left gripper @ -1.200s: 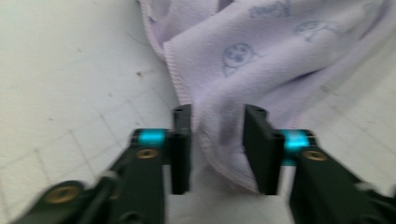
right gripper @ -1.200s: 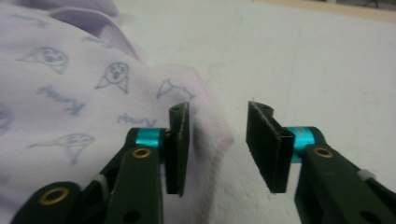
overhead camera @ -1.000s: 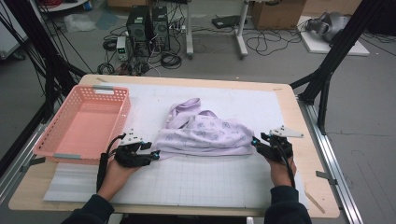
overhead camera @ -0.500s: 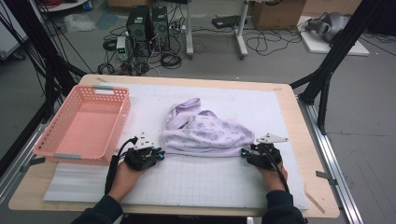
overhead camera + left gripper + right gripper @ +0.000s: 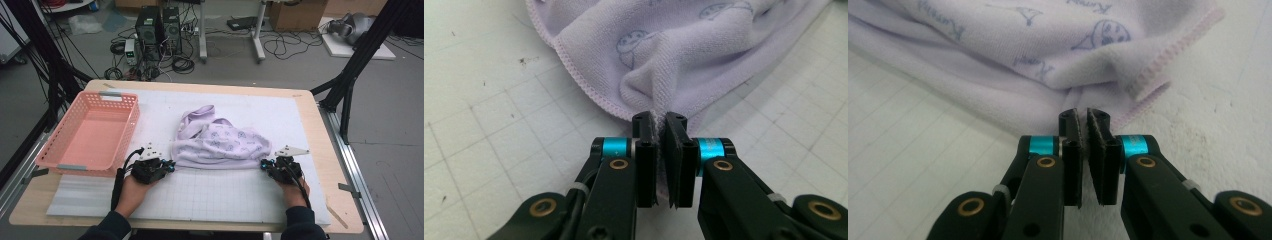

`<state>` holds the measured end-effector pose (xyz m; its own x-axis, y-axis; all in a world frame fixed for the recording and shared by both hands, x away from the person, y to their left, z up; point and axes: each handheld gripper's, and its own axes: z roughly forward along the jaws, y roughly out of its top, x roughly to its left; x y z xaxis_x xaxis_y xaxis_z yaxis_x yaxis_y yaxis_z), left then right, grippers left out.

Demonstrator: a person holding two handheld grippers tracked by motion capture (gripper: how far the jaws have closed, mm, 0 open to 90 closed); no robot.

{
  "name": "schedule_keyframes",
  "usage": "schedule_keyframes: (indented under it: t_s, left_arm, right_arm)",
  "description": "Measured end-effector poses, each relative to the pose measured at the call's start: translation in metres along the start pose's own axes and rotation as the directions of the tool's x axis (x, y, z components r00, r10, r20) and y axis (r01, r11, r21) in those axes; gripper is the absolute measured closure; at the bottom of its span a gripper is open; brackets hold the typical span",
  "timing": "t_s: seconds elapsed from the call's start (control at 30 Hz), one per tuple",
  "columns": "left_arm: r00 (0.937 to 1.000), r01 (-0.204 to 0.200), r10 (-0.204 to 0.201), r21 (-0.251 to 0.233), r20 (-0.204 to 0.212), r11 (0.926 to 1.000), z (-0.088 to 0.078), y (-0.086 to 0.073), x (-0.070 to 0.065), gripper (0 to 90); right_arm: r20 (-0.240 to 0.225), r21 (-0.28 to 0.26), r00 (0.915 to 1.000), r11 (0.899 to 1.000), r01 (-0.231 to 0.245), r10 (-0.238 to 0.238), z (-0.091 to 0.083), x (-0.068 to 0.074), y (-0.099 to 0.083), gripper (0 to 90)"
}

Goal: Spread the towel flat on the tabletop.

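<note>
Pinching the lilac towel [image 5: 220, 145] at its lower corners, left claw [image 5: 170, 165] and right claw [image 5: 264, 165] have just clenched; pink basket [image 5: 90, 132] sits left of frame. Bare tabletop [image 5: 210, 195] lies below the hem.

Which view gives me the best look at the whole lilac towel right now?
The high view: it shows the entire towel bunched on the white mat, with both near corners pinched. The left gripper view shows just its pinched corner and stitched hem; the right gripper view shows the other corner close up.
</note>
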<state>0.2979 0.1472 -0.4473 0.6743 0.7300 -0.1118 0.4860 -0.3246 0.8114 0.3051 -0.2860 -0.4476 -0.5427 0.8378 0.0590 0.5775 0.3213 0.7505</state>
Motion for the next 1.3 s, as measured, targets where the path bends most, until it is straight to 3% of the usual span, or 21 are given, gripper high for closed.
schedule_keyframes:
  t_s: [0.53, 0.97, 1.13, 1.23, 1.3]
  left_arm:
    - [0.9989, 0.01, -0.009, -0.026, 0.045, 0.9996, -0.039, -0.029, -0.038, 83.7]
    - [0.9951, -0.016, 0.017, -0.007, 0.097, 0.9998, -0.07, -0.057, -0.066, 83.6]
    - [0.9898, -0.021, 0.021, 0.002, 0.141, 0.9998, -0.08, -0.064, -0.073, 83.4]
    - [0.9827, -0.024, 0.023, 0.0, 0.184, 0.9997, -0.088, -0.066, -0.074, 82.2]
    - [0.983, -0.012, 0.016, -0.02, 0.183, 0.9997, -0.091, -0.065, -0.071, 77.0]
  right_arm:
    - [-0.019, 0.02, 0.9997, 1.0, 0.014, -0.014, -0.044, 0.031, -0.036, 84.8]
    - [-0.069, 0.067, 0.9963, 0.996, 0.057, -0.052, -0.082, 0.062, -0.065, 84.8]
    - [-0.097, 0.101, 0.9948, 0.994, 0.039, -0.029, -0.092, 0.069, -0.074, 84.7]
    - [-0.118, 0.117, 0.9927, 0.992, 0.041, -0.028, -0.1, 0.072, -0.078, 84.4]
    - [-0.131, 0.106, 0.991, 0.993, 0.044, -0.03, -0.102, 0.073, -0.077, 78.4]
